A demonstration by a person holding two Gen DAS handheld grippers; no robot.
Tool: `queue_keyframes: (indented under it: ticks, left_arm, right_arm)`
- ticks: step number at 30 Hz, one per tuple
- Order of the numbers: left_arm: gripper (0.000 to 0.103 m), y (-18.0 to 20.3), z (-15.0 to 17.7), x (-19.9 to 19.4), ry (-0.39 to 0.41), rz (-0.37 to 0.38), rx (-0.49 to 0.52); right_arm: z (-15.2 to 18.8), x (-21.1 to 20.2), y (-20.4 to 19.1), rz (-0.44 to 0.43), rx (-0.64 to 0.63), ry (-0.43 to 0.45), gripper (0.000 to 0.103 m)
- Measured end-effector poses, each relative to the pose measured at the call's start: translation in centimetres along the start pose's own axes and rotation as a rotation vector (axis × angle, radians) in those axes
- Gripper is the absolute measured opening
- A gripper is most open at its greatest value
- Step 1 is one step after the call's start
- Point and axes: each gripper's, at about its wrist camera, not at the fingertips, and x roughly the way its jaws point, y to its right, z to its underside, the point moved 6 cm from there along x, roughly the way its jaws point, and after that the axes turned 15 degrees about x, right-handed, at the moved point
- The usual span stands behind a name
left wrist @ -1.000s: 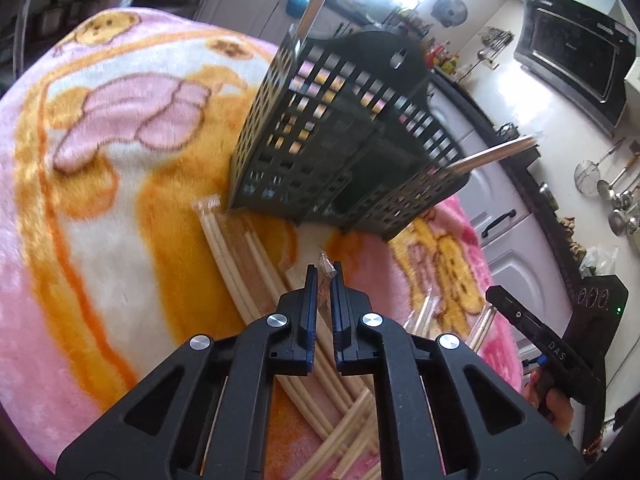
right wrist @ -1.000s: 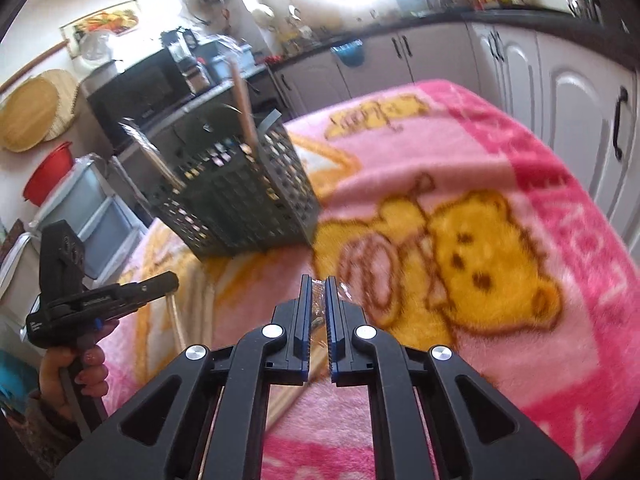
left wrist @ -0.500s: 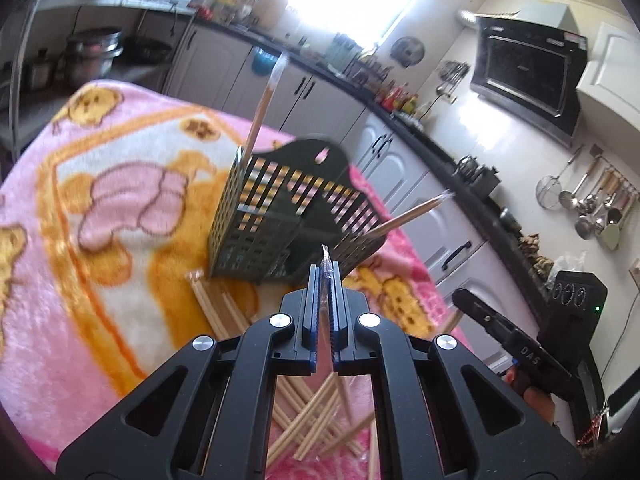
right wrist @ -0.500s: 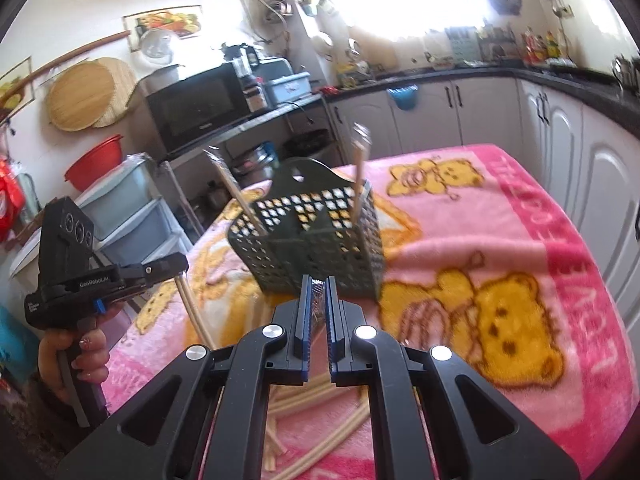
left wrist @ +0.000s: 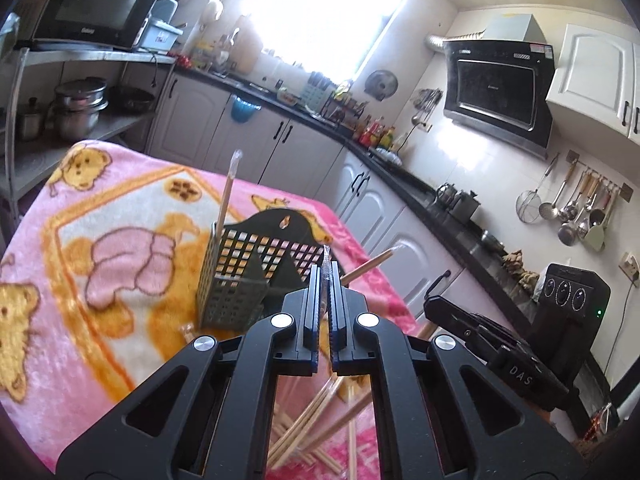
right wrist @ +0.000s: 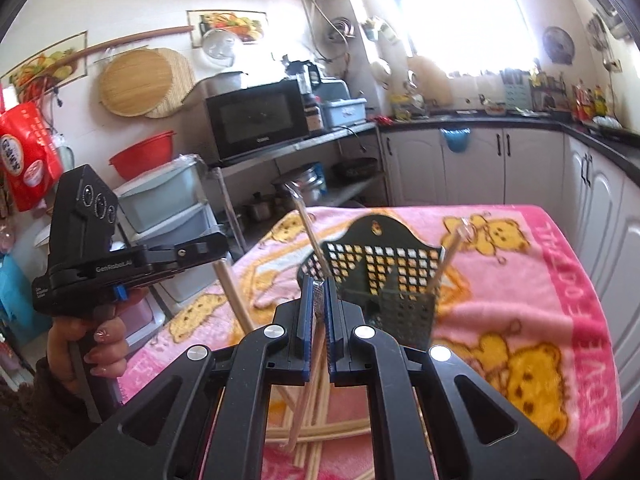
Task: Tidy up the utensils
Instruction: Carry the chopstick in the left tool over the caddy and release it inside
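A dark perforated utensil holder stands on the pink bear blanket, with two wrapped chopstick pairs sticking up from it. It also shows in the right wrist view. My left gripper is shut on a wrapped chopstick pair, held above the table near the holder. My right gripper is shut on another wrapped chopstick pair. Several loose chopsticks lie on the blanket under both grippers.
The table's far edge faces white kitchen cabinets. A metal shelf with pots and a microwave stands to the left. The other hand's gripper body shows in the left wrist view and in the right wrist view.
Both grippers have risen from the blanket, each lifting a wrapped chopstick pair. The views have tilted up, so the holder now sits lower and farther away.
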Motion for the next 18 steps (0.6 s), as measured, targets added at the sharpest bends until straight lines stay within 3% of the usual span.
queue_keyframes:
  ticks: [18]
  left_arm:
    - [0.001, 1.4, -6.1, -1.0, 0.122, 0.007, 0.068]
  right_arm:
    - [-5.4, -1.5, -2.4, -0.031, -0.092, 0.123, 0.005]
